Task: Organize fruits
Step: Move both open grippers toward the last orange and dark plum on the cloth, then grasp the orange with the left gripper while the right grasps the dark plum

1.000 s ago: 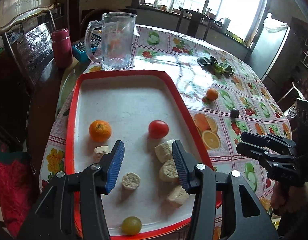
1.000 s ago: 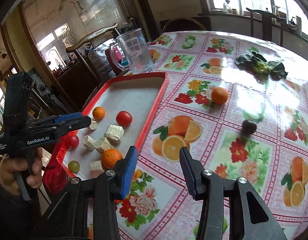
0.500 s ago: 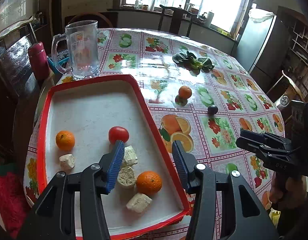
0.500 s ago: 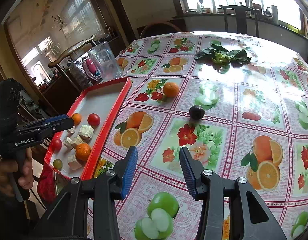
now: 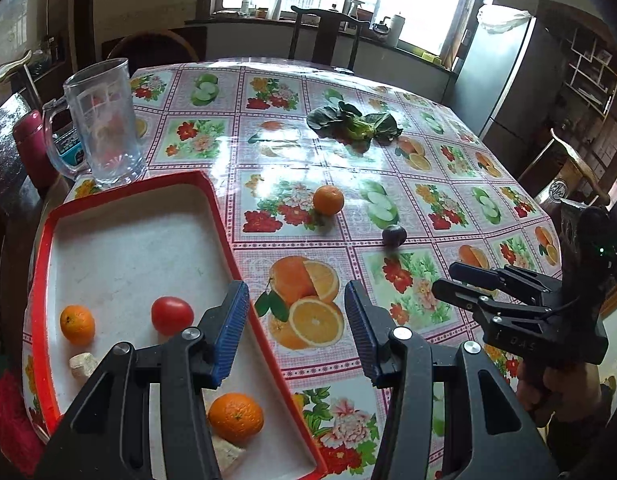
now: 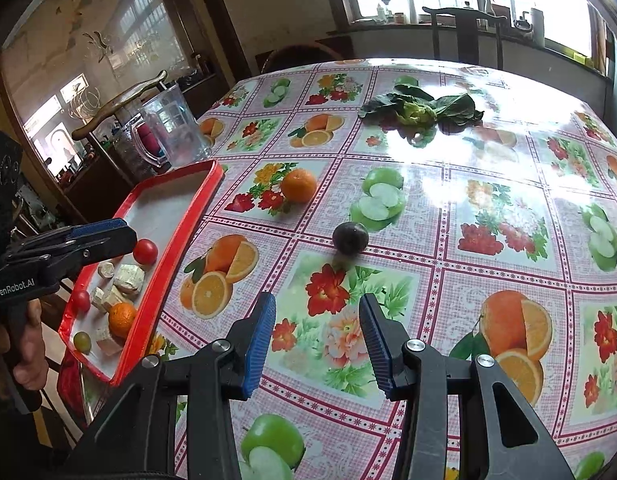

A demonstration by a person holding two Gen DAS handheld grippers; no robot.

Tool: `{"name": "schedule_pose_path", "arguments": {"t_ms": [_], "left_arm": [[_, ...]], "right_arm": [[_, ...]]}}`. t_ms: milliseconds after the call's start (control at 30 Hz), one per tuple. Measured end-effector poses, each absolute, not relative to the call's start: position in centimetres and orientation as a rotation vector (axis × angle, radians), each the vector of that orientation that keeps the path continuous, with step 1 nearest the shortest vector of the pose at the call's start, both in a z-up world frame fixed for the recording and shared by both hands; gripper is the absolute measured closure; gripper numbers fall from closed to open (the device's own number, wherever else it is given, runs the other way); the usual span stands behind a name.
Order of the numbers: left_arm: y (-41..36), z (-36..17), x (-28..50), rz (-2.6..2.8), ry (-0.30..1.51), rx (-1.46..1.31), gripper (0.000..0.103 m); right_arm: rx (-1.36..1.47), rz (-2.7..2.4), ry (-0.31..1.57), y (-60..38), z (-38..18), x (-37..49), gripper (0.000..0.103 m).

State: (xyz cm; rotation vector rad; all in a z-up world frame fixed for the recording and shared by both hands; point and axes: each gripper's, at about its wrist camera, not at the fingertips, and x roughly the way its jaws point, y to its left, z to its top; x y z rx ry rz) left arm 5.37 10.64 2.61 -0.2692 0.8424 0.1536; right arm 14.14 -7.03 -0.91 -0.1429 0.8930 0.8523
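A loose orange and a dark plum lie on the fruit-print tablecloth, right of the red-rimmed tray. Inside the tray are two oranges, a tomato and pale chunks. My left gripper hangs open and empty above the tray's right rim. My right gripper is open and empty over the cloth, with the plum a short way ahead of its fingertips and the orange farther back. The right wrist view also shows a green grape in the tray.
A glass mug stands behind the tray with a red flask beside it. Leafy greens lie mid-table farther back. Chairs ring the table, and a person's hand holds the left gripper.
Both views have swung right across the table. My left gripper went from over the tray's middle to its right rim. My right gripper has come closer to the plum.
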Motion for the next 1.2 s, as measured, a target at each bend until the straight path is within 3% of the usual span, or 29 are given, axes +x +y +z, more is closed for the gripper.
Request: {"name": "schedule_pose_path", "arguments": {"t_ms": [600, 767, 900, 1033, 1200], "left_arm": [[9.7, -1.5, 16.9, 0.082, 0.934, -0.258, 0.055], [9.8, -2.3, 19.5, 0.070, 0.942, -0.269, 0.055], [9.5, -3.5, 20.7, 0.066, 0.977, -0.242, 0.055], [9.9, -4.1, 21.0, 0.080, 0.970, -0.246, 0.071], [10.4, -3.9, 20.5, 0.078, 0.965, -0.261, 0.072]], "right_arm": [[-0.208, 0.807, 0.914, -2.6, -3.2, 19.2, 0.060], [-0.230, 0.800, 0.909, -1.9, -3.6, 20.1, 0.076], [-0.223, 0.809, 0.912, -2.2, -3.5, 20.1, 0.077], [-0.193, 0.823, 0.921, -3.2, -3.4, 19.6, 0.078], [-0.159, 0.835, 0.913, -4.6, -2.5, 18.1, 0.078]]}}
